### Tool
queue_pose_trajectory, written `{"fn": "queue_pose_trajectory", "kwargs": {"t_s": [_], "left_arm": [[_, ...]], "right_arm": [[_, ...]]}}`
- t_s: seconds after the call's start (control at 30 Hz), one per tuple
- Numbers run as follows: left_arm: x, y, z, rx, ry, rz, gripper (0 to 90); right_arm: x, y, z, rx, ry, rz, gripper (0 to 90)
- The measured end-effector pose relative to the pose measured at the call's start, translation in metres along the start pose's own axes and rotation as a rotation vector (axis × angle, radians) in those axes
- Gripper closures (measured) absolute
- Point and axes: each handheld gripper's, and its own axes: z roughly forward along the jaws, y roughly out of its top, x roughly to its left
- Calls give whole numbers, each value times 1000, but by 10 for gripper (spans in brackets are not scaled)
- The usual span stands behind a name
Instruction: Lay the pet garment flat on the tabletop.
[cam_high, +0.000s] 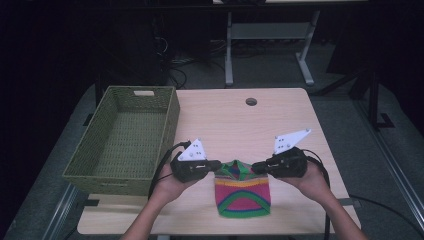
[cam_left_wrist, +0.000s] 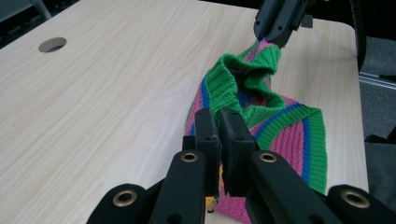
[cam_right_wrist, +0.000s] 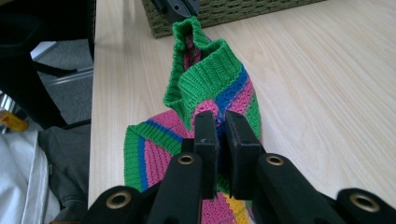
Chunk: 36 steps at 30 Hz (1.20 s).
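Writing shows nowhere on striped knit cloth (cam_high: 243, 192) pinched by both hand-held grippers.

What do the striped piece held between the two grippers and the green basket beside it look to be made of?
The striped piece looks like knitted yarn, wool or acrylic: ribbed green edge, visible stitch rows, soft matte folds where the left gripper and right gripper pinch it. The basket looks like woven fibre or paper cord, possibly plastic imitation: a regular matte olive weave, with a cut-out handle.

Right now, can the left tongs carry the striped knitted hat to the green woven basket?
Probably yes: the left tongs grip the striped knitted hat close beside the green woven basket, with nothing between, though the right tongs also hold it.
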Motion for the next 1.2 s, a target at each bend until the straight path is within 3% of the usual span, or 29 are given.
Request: {"fn": "queue_pose_trajectory", "kwargs": {"t_s": [0.3,0.67,0.9,1.0,1.03,1.07,1.13,1.2], "left_arm": [[14,7,6,5,12,-17,868],[29,14,20,12,23,-45,867],[44,13,34,26,35,-84,867],[53,15,45,19,91,-115,854],[57,17,50,27,131,-124,756],[65,19,60,35,202,-162,675],[71,19,64,36,227,-187,647],[74,17,66,18,217,-212,627]], "right_arm": [[-8,0,6,15,-8,14,838],[-30,2,-1,9,-41,61,836],[-45,0,2,19,-64,88,837],[-56,2,5,22,-98,101,825],[-72,6,7,23,-149,121,777],[-82,7,8,15,-174,158,692],[-98,8,7,1,-220,217,632],[-106,7,5,-14,-250,245,595]]}}
